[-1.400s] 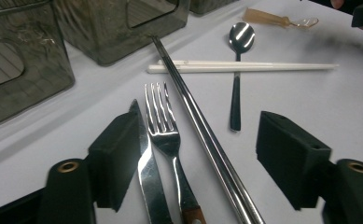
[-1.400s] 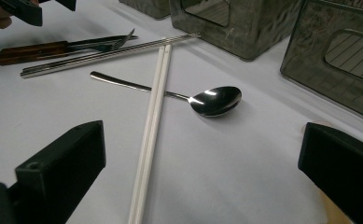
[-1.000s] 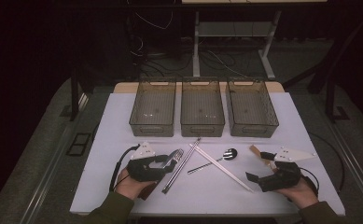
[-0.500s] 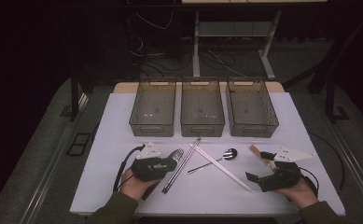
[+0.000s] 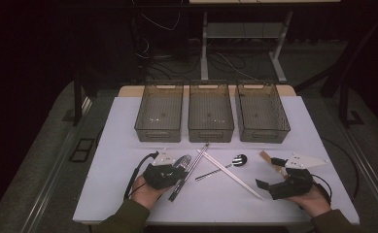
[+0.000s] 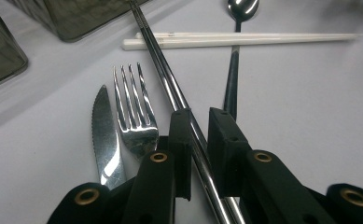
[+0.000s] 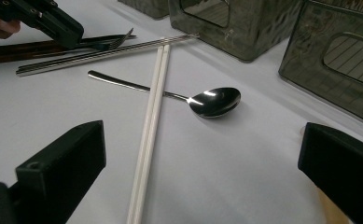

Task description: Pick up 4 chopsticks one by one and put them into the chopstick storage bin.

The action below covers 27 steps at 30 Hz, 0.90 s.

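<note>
Between black jaws, shiny steel chopsticks [image 6: 170, 88]

Dim room, white table [image 5: 128, 116], grey floor [image 5: 41, 160], desk legs [image 5: 204, 48] and cables [image 5: 152, 53] behind

Silver metal chopsticks [image 6: 170, 84] are gleaming between black jaws, white chopsticks [image 7: 151, 116] are crossing a shiny silver spoon [image 7: 207, 100], smoky grey bins [image 5: 211, 114] are sitting on the white table [image 5: 128, 131].
</note>
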Motion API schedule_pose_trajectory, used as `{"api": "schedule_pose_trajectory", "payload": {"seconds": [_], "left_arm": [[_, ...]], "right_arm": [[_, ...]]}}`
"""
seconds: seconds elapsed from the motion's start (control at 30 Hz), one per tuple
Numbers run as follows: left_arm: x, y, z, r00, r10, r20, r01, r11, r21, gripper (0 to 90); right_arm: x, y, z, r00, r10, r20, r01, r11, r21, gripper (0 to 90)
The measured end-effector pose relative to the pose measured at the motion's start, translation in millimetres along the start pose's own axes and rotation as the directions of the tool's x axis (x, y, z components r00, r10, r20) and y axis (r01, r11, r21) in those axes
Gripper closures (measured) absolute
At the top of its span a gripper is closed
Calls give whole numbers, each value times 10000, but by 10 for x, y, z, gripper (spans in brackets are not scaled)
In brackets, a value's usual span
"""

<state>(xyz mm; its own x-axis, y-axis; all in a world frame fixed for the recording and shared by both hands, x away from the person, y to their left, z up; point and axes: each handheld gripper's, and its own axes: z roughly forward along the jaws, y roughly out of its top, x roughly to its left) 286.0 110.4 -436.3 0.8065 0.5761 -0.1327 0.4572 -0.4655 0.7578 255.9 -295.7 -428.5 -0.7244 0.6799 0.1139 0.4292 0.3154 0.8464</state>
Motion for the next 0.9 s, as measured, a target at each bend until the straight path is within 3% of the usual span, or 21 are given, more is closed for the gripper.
{"api": "schedule_pose_trajectory", "payload": {"seconds": [0.9], "left_arm": [[5,2,108,9998,101,-162,-88,9968,790,803]], "right_arm": [[4,1,7,10000,-72,36,72,10000,13,9]]}}
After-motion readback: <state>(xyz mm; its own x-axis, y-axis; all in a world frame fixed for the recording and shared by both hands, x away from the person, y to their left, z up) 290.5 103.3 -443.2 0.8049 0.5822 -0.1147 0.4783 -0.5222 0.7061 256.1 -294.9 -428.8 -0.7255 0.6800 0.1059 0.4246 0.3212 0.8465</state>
